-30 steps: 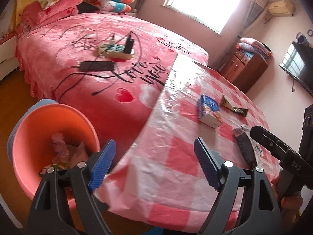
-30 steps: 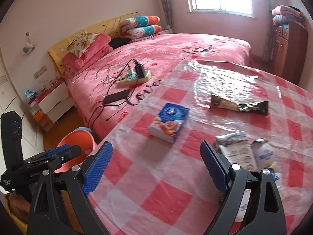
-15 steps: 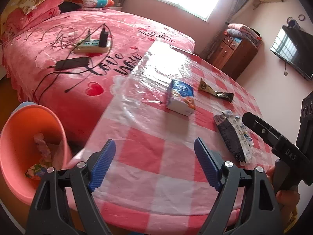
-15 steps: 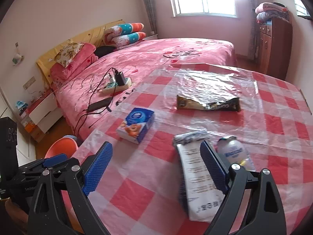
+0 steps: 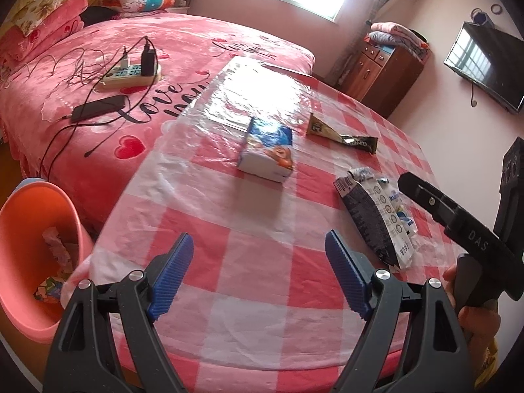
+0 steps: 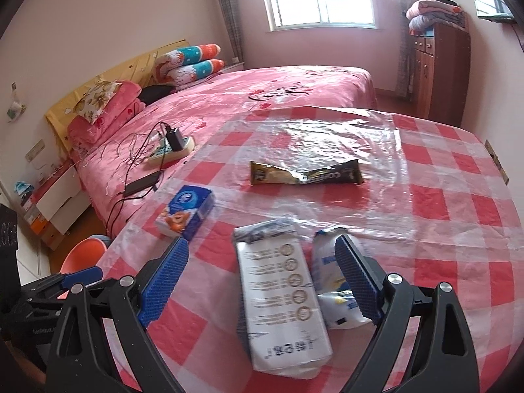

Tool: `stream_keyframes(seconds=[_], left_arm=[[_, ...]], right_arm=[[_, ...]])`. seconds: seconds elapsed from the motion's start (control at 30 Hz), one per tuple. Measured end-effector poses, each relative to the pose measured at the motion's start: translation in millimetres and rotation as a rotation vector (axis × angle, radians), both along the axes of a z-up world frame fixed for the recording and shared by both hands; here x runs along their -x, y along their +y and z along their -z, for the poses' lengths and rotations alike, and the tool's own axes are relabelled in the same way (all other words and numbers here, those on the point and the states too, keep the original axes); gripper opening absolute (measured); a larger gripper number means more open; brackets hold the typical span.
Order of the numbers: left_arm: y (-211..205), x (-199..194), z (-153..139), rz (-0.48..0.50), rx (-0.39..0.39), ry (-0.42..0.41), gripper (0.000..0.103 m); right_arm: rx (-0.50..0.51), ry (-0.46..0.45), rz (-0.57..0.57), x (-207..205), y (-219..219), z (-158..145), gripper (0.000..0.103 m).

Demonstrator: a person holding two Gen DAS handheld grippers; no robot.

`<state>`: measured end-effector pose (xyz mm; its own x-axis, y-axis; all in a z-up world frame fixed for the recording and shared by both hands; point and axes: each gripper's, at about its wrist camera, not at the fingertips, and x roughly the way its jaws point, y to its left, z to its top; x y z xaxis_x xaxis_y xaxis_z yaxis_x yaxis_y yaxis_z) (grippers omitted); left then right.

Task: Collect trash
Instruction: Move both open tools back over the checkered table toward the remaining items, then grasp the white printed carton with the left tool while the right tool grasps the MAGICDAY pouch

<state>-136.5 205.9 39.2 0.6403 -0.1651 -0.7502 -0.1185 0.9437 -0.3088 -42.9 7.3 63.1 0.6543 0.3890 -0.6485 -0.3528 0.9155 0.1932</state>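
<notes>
The right tool (image 6: 258, 278) hangs over the near edge of the desk (image 6: 458, 229), which is draped in red-and-white check cloth under clear plastic; its blue pads stand wide apart with nothing clamped. Between them lies the flattened white-and-black printed pouch (image 6: 281, 301). The pouch's long axis runs almost straight from 6 to 12 o'clock in the right wrist view, along the line the tool points, so the pads sit either side of its narrow width. The right-hand pad overlaps a crumpled white-and-blue wrapper (image 6: 327, 262), which lies just beside the pouch at 3 o'clock.

The left tool (image 5: 258, 278) is also apart and empty, above bare cloth. In its view the pouch (image 5: 376, 222) lies off at 2 o'clock, under the right tool's black arm. The right hand is plainly nearer, and I judge that the pouch is its pick.

Farther off lie the gold-and-black coffee sachet (image 6: 304, 173) at 12 o'clock and the blue-and-white tissue pack (image 6: 186, 209) at 10 o'clock. The orange plastic bin (image 5: 29, 249), already holding scraps, stands on the floor at 9 o'clock of the left tool.
</notes>
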Motion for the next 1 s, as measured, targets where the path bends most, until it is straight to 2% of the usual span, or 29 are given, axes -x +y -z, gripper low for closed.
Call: stream_keyframes(seconds=[1.0], left_arm=[[-109.2, -40.1, -1.9, 0.195, -0.033, 0.031, 0.083]], right_arm=[[0.017, -0.022, 0.187, -27.7, -82.6, 9.0, 0.090]])
